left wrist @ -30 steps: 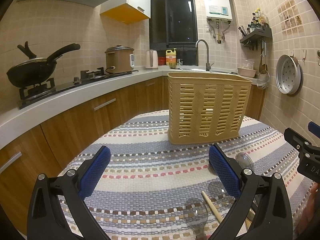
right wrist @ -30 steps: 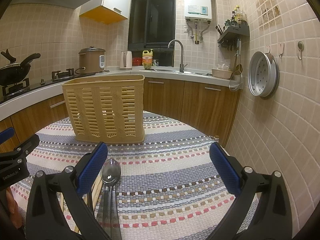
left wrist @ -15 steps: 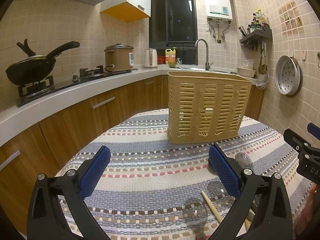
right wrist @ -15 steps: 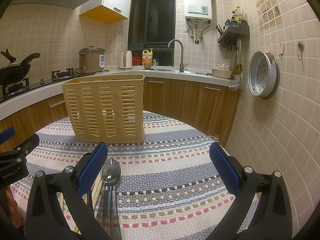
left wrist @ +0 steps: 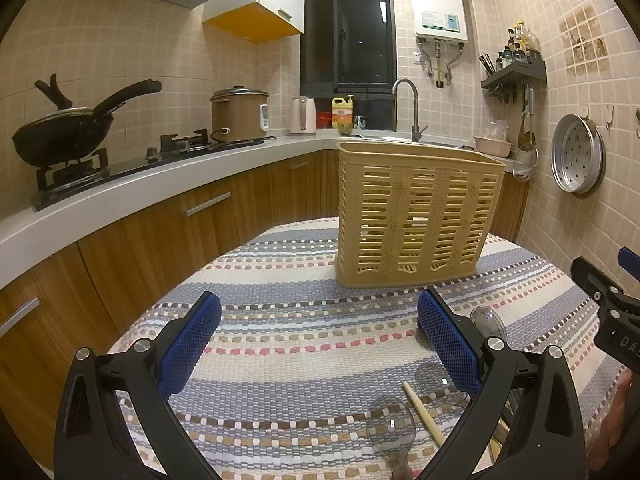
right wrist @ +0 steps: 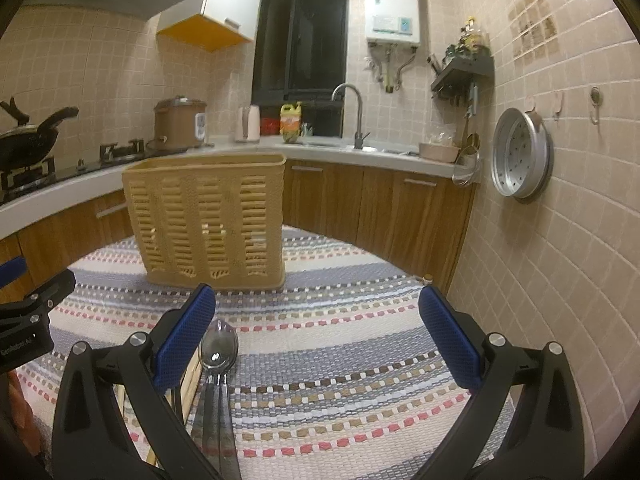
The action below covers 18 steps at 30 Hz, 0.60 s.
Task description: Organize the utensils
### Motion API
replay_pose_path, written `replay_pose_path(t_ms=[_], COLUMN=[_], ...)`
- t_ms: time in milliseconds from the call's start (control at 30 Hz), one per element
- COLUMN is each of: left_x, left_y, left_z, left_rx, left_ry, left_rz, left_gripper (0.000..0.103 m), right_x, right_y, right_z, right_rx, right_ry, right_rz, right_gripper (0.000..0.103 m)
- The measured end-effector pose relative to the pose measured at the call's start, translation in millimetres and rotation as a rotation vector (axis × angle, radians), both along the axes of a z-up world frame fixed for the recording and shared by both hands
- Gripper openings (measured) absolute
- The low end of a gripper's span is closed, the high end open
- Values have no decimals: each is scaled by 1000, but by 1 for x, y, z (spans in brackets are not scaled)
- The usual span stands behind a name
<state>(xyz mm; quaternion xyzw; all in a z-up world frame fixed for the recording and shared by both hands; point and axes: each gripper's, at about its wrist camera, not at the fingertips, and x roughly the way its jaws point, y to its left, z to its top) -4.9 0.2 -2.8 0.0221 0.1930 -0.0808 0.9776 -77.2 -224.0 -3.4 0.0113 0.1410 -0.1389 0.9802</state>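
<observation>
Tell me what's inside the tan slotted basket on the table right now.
Through the slots of the basket nothing shows; its floor is hidden. The spoons and chopsticks lie on the tablecloth.

One slatted basket [left wrist: 416, 216], three clear spoons [left wrist: 390, 430] in left view, one chopstick [left wrist: 423, 412]

Slatted matt plastic basket [left wrist: 416, 216]; coarse woven striped cloth [left wrist: 304, 344] on the desk; glossy clear plastic spoons [right wrist: 218, 350]; pale wooden chopsticks [left wrist: 424, 412].

My left fingers [left wrist: 448, 344] hide part of the clear spoons [left wrist: 390, 436], whose handles and the chopstick [left wrist: 424, 414] run off the lower edge.
</observation>
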Motion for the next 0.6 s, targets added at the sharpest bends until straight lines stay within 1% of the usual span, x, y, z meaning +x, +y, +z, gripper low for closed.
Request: replay_pose_path(t_ms=[67, 100, 133, 167, 267, 300, 400, 433, 467, 533, 567, 600], left_x=[3, 6, 10, 14, 23, 25, 27, 26, 26, 26, 25, 24], left_y=[3, 6, 10, 15, 34, 43, 53, 51, 46, 32, 24, 16], left_z=[0, -1, -2, -3, -4, -4, -7, -8, -10, -17, -21, -27], left_rx=[-19, -35, -50, -74, -146, -176, -212, -211, -192, -132, -102, -84], left_ry=[20, 44, 75, 128, 243, 303, 421, 453, 496, 565, 598, 636], left_rz=[-8, -17, -26, -43, -66, -75, -119, -134, -151, -173, -191, -211], left_gripper=[95, 95, 95, 95, 90, 89, 84, 83, 82, 73, 67, 63], right_x=[-2, -1, 2, 5, 8, 8, 16, 20, 23, 31, 38, 44], right_y=[2, 2, 1, 0, -9, -12, -25, -30, -32, -38, -41, -39], right_z=[1, 2, 2, 2, 9, 11, 17, 17, 16, 16, 15, 13], right_rx=[-15, -18, -12, 4, 78, 96, 163, 182, 199, 232, 234, 233], right_ry=[-8, 4, 37, 70, 152, 169, 258, 289, 303, 321, 358, 387], right_rz=[-7, -3, 11, 35, 109, 139, 228, 253, 271, 297, 286, 298], right_gripper=[97, 97, 97, 97, 97, 97, 97, 97, 97, 97, 97, 95])
